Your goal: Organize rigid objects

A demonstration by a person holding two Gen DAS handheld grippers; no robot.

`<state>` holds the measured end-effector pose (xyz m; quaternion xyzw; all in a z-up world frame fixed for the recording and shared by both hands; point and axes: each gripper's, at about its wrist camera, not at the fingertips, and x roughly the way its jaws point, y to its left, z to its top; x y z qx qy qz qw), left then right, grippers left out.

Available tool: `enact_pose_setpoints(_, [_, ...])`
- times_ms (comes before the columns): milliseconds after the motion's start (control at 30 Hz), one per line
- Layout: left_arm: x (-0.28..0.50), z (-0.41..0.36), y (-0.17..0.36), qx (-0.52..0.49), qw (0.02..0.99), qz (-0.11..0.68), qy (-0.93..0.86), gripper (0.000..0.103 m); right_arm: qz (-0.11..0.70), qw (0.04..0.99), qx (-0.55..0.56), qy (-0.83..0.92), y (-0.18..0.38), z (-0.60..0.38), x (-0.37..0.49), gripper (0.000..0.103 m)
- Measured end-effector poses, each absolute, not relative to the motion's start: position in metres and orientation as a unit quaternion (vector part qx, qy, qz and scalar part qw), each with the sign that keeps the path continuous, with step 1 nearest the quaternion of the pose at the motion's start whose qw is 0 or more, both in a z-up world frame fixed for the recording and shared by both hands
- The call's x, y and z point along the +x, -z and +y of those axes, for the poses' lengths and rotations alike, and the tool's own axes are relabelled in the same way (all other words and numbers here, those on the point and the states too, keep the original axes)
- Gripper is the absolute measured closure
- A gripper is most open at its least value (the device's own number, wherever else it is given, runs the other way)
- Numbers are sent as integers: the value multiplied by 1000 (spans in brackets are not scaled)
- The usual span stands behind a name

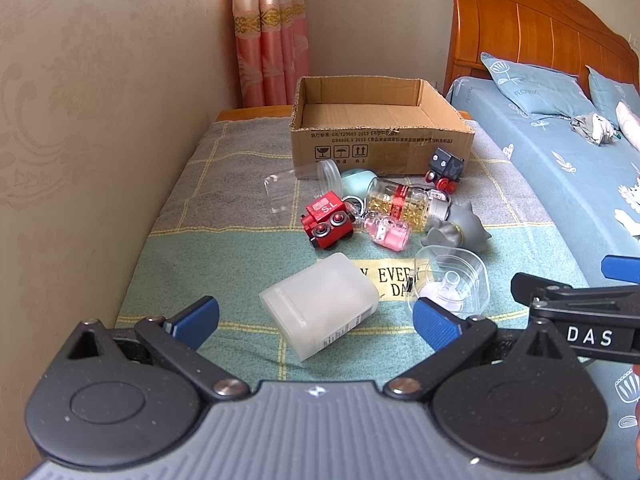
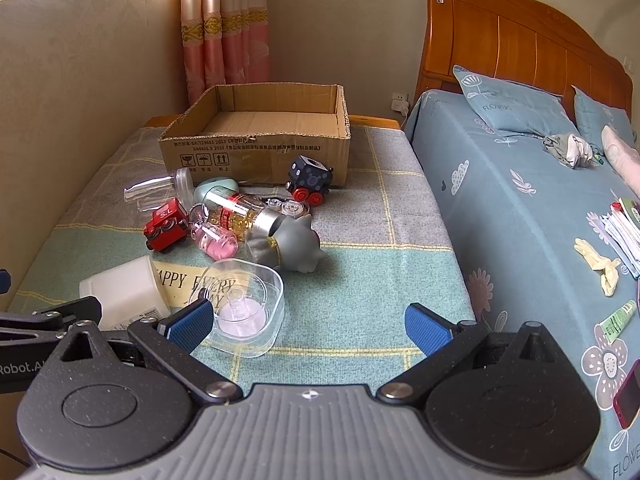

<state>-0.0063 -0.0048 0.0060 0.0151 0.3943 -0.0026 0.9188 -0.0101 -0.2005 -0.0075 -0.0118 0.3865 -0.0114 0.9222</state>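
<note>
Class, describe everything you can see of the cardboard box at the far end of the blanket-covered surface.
The cardboard box is a shallow, open-topped tray of brown corrugated card, its rim roughly cut. It sits upright at the far end of the checked blanket, near the curtain. Its inside looks empty. The front wall carries printed black text and three handling symbols. A dark toy train car stands just before its front right corner; whether they touch is unclear. Neither gripper is near it.

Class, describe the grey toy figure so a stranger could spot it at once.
Start at the cardboard box on the checked blanket. Among the clutter in front of it, the grey figure lies on its side beside the clear tub. It alone is grey, rounded and spiky.
</note>
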Motion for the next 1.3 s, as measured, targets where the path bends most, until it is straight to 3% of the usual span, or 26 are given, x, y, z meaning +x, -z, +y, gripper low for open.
enact_pose_setpoints(633, [-1, -4, -6, 13, 920, 392, 12, 1, 378, 926, -17, 5, 9, -200, -5, 0])
enact_pose_setpoints(967, [4, 10, -2, 15, 933, 354, 67, 1, 339, 939, -31, -54, 13, -205, -1, 0])
enact_pose_setpoints(1300, [23, 18, 36, 49, 904, 411, 111, 1, 335, 931, -60, -136, 37, -207, 11, 0])
